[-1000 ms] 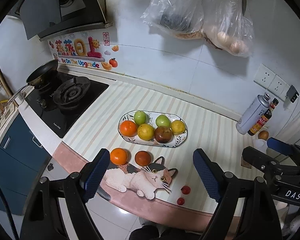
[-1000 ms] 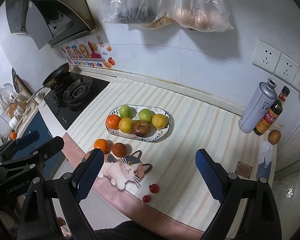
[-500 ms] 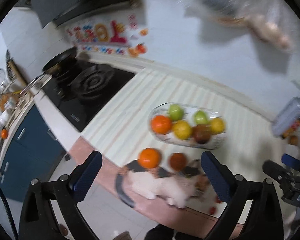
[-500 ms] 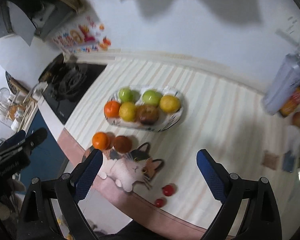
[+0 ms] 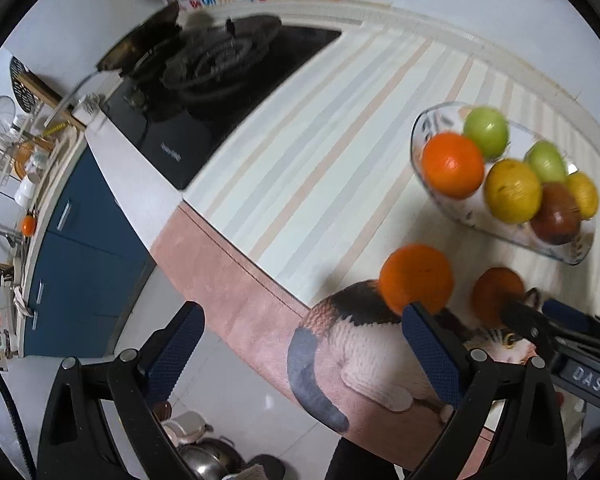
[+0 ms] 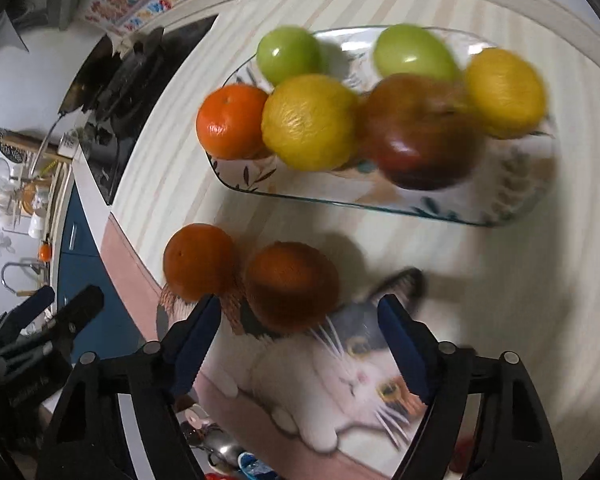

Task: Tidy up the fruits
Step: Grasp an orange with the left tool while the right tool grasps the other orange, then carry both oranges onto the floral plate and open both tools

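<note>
Two loose oranges: bright orange [image 6: 198, 260] and darker orange [image 6: 290, 286], touching, on the table just in front of the glass dish [image 6: 380, 204].
Dish contents: six fruits.
My right tongs [image 6: 298, 326]: jaws apart, empty, just short of the darker orange.
My left tongs [image 5: 300, 342]: jaws apart, empty, over the table's edge.
Cat mat [image 6: 340, 380]: under both oranges.
</note>
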{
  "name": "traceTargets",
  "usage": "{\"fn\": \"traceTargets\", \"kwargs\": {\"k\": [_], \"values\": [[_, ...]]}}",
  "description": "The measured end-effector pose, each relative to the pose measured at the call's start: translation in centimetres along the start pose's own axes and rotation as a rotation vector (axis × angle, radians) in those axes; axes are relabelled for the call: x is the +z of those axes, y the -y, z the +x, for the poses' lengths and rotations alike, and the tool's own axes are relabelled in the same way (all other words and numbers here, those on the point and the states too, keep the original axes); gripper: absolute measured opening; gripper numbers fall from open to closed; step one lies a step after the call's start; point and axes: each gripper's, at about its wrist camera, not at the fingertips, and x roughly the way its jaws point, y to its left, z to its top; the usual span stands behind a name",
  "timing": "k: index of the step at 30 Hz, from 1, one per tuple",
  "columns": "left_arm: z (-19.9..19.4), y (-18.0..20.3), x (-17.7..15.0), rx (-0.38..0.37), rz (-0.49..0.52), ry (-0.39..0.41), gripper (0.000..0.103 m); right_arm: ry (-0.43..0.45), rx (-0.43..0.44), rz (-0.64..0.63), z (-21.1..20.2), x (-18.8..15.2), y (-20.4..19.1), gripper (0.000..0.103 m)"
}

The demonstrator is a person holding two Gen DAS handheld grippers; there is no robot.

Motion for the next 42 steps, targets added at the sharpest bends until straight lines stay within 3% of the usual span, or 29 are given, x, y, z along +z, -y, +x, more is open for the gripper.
{"fn": "traceTargets", "kwargs": {"k": [4, 7, 13, 23, 27, 30, 38, 42], "values": [[1.3, 0.0, 0.3, -0.013, -0.003, -0.027, 0.101, -0.035, -0.017, -0.038, 2.6, 0.8, -1.1, 0.059], [2.2, 0.7, 0.7, -0.041, 0.006, -0.039, 0.101, -0.036, -0.031, -0.050, 2.6, 0.6, -1.3, 0.059], [4.2, 2.5, 1.8, -0.176, 0.015, -0.120, 0.101, -0.033, -0.096, -0.062, -0.3, -0.8, 0.4, 0.059], [7.1, 6.9, 3.1, -0.252, 0.108, -0.163, 0.101, -0.047, -0.137, -0.017, -1.5, -2.9, 3.1, 0.059], [7.6, 8.2, 3.0, -0.248, 0.152, -0.169, 0.074, -0.048, -0.142, -0.011, -1.4, -3.3, 3.4, 0.059], [7.3, 8.3, 2.8, -0.224, 0.162, -0.133, 0.062, -0.050, -0.145, -0.009, -1.4, -3.4, 3.4, 0.059], [6.0, 8.2, -1.3, -0.327, 0.136, -0.184, 0.061, -0.057, -0.144, 0.011, -1.3, -3.5, 4.0, 0.059], [5.7, 8.5, -2.3, -0.322, 0.132, -0.162, 0.062, -0.054, -0.133, 0.032, -1.3, -3.3, 4.4, 0.060]]}}
